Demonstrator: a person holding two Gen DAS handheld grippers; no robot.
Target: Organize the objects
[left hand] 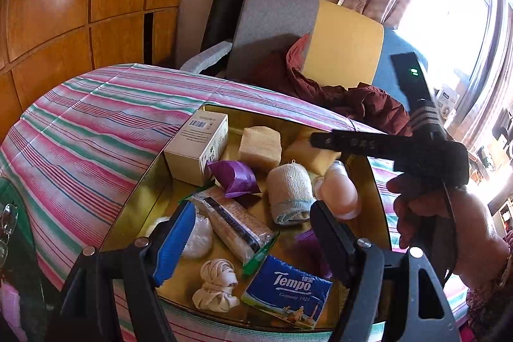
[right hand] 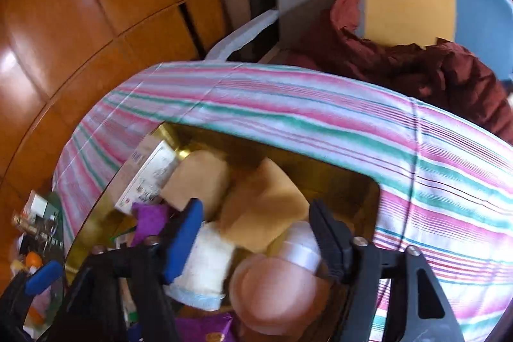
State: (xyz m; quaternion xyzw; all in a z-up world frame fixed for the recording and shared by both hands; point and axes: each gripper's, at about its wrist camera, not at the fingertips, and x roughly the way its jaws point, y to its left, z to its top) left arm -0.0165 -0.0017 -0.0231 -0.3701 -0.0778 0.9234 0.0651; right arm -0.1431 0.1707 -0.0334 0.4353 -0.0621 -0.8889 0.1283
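A gold tin tray [left hand: 179, 178] sits on a striped cloth. In it lie a white box [left hand: 195, 146], two sponge blocks [left hand: 259, 146], a purple packet [left hand: 234, 175], a rolled bandage [left hand: 290, 193], a pink bottle [left hand: 338, 193], a biscuit packet [left hand: 237, 226], a Tempo tissue pack [left hand: 288, 290] and a knotted cloth [left hand: 216, 284]. My left gripper [left hand: 253, 241] hovers open over the biscuit packet, touching nothing. My right gripper [right hand: 256, 242] is open above the pink bottle [right hand: 275, 281] and the rolled bandage [right hand: 205, 271]; its pads do not press on either. The right wrist view is blurred.
The striped cloth [left hand: 96, 124] surrounds the tray. Behind it stands a grey and yellow armchair [left hand: 279, 21] with a dark red jacket [left hand: 362, 98] on it. Wooden wardrobe panels [left hand: 64, 5] fill the left. Glasses [left hand: 8, 223] lie at the left edge. A person's hand [left hand: 449, 220] holds the right gripper.
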